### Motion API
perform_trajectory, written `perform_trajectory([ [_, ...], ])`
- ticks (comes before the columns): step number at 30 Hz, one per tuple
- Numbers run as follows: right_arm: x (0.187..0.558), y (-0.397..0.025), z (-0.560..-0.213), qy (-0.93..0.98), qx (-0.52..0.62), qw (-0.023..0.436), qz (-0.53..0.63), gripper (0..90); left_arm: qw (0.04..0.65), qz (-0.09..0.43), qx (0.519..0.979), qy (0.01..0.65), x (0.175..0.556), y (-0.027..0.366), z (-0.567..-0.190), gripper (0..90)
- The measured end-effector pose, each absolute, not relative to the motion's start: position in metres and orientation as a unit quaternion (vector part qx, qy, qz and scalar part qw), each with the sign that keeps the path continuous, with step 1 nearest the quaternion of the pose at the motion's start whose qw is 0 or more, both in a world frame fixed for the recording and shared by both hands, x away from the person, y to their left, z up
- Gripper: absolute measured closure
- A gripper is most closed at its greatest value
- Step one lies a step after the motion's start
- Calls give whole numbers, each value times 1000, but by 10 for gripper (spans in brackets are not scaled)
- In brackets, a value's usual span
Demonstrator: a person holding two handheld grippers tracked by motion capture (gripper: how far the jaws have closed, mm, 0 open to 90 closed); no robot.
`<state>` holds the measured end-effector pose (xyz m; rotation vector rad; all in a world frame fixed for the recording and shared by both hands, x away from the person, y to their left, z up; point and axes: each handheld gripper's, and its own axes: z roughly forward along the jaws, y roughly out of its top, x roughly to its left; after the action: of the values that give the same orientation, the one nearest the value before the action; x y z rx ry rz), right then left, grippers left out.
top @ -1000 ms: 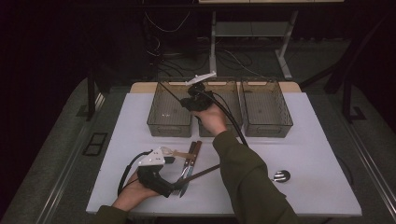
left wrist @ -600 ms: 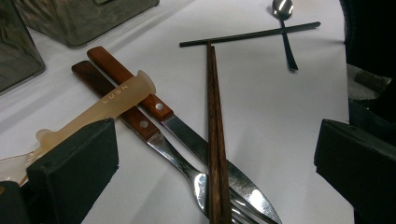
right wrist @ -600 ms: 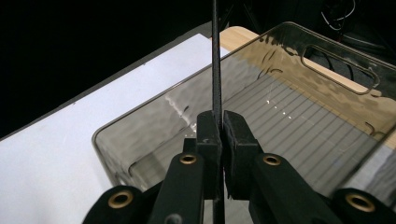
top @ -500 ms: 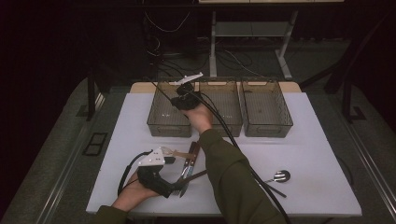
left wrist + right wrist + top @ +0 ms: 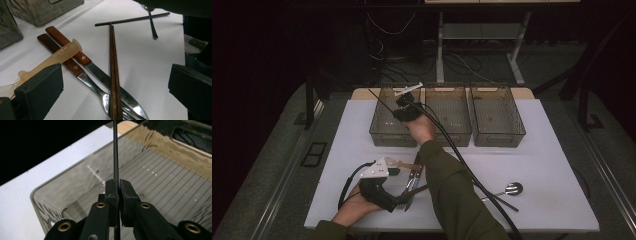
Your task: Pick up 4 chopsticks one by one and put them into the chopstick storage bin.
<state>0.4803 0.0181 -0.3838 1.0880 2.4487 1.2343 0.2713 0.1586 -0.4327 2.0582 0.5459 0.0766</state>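
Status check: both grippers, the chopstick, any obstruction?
Right gripper shut on black chopstick, above left bin. Left gripper open over cutlery pile. Nothing blocking the bin.

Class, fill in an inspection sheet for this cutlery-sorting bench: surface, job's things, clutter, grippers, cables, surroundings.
Surface: white tabletop, no spills seen.
Job's things: thin black chopstick held over the left clear plastic bin; two more clear bins beside it; wooden-handled knife and fork, brown chopsticks, translucent utensil, metal spoon.
Clutter: nothing seen.
Grippers: right gripper shut on the chopstick; left gripper open over the cutlery.
Cables: black cables trail across the table.
Surroundings: dark floor, desk legs.
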Motion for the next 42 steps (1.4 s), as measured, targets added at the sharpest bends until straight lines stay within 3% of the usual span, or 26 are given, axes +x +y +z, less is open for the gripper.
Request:
perform_trajectory([
  [7,481,20,-387,832,377,95,397,841,484,31,846,223,271,158,-433,0],
  [11,482,18,-385,829,378,90,402,724,484,31,845,223,271,158,-433,0],
  [22,477,7,-371,832,369,96,403,565,483,33,846,223,271,159,-433,0],
  [42,444,-65,-340,834,332,89,430,357,486,41,844,224,273,159,-433,0],
])
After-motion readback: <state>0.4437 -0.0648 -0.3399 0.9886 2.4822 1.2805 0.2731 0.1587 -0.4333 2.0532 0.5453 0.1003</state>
